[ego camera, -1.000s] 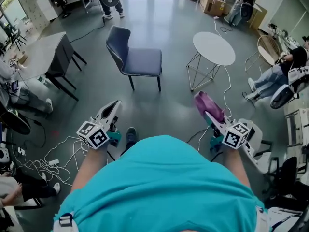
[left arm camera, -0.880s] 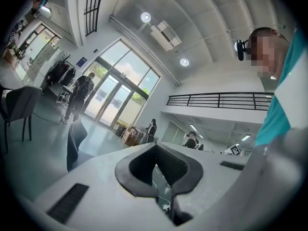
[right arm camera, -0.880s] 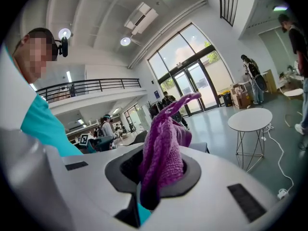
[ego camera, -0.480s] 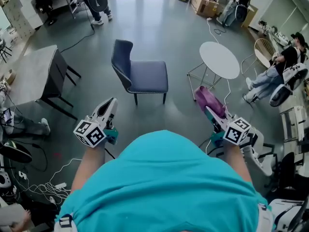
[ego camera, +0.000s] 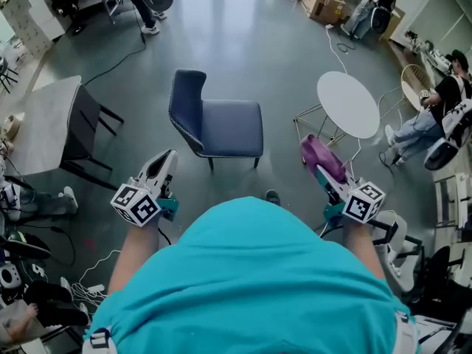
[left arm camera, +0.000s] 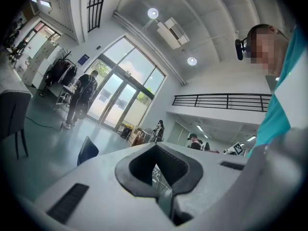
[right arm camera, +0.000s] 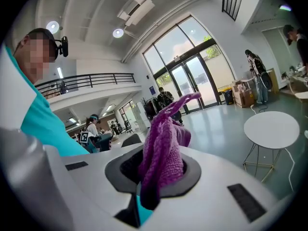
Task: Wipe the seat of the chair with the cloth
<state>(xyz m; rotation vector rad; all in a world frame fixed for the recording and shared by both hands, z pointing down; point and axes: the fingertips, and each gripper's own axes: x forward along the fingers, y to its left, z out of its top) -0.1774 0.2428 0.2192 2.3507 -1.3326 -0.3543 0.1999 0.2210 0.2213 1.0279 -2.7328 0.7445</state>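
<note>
Floor point(ego camera: 243, 35): grey and glossy, mirrored the daylight toward its far edge; spread across an open, high-ceilinged hall.
Chair point(ego camera: 188, 105): dark blue, stood upright near the middle of the floor on thin dark legs, backrest to the left.
Seat point(ego camera: 234, 127): flat, faced up, well apart from both grippers.
Cloth point(right arm camera: 162, 150): purple knit, bunched and stuck up past the jaw tips of the right gripper; hung over the floor on the near side of the chair and to its right, not touching the seat.
Right gripper point(ego camera: 318, 169): jaws clamped on the cloth.
Left gripper point(ego camera: 167, 158): jaws drawn together with nothing between them; held over the floor on the near side of the chair.
Round table point(ego camera: 348, 105): white top on wire legs, stood just right of the chair.
Grey table point(ego camera: 40, 124): stood toward the floor's left edge, on dark legs.
Glass doors point(left arm camera: 115, 105): tall, closed off the far edge of the floor.
Cardboard boxes point(ego camera: 328, 6): stacked near the far right corner.
Seated person point(ego camera: 435, 113): sat at the floor's right edge.
Cables point(ego camera: 88, 290): white, lay tangled near the near left corner.
</note>
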